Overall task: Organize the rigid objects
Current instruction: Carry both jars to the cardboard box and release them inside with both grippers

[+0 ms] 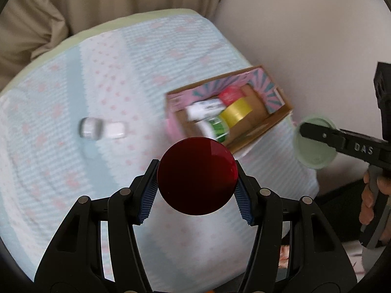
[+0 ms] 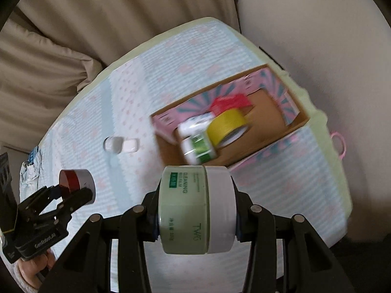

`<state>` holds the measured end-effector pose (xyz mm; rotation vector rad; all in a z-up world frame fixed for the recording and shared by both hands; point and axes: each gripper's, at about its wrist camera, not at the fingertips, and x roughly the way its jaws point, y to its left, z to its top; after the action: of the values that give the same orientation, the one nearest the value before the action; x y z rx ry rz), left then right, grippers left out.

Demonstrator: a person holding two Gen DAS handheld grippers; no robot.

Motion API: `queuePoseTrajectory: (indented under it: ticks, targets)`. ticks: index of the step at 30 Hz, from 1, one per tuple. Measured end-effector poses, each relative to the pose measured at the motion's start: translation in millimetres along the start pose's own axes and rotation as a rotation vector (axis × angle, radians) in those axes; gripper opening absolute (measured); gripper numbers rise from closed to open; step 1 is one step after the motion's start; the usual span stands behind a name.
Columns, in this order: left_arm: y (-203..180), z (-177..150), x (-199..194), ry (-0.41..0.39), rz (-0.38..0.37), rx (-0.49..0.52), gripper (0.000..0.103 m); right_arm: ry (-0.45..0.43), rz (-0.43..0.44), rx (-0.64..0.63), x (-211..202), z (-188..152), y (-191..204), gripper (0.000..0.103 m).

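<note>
Clamped in the right gripper (image 2: 196,210) above the bedspread, a pale-green round jar (image 2: 195,210) and the left gripper's (image 1: 197,175) gripped dark-red-ended cylinder (image 1: 197,175) probably await placing into the pink-printed cardboard box (image 2: 168,123).

Tape roll (image 2: 228,125) and bottles (image 2: 199,144) lie in the box (image 2: 276,119); two small items (image 2: 122,144) sit left of it.

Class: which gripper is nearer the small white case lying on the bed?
Left. The left gripper, holding the red jar, is beside the white case; the right gripper, holding the green jar, is farther, by the box.
</note>
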<state>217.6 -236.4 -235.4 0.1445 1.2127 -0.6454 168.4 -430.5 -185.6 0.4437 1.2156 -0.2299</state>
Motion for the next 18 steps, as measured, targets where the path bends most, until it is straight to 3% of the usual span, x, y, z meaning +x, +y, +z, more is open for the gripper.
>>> queuePoseTrajectory:
  ticks: [9,18]
  targets:
    - [-81,41,71,0.032,-0.038,-0.028,0.053,0.051,-0.021,-0.038,23,72,-84,0.04]
    - [-129,76,146,0.1,-0.041,0.034,0.053,0.117,-0.014,-0.077,80,119,-124,0.04]
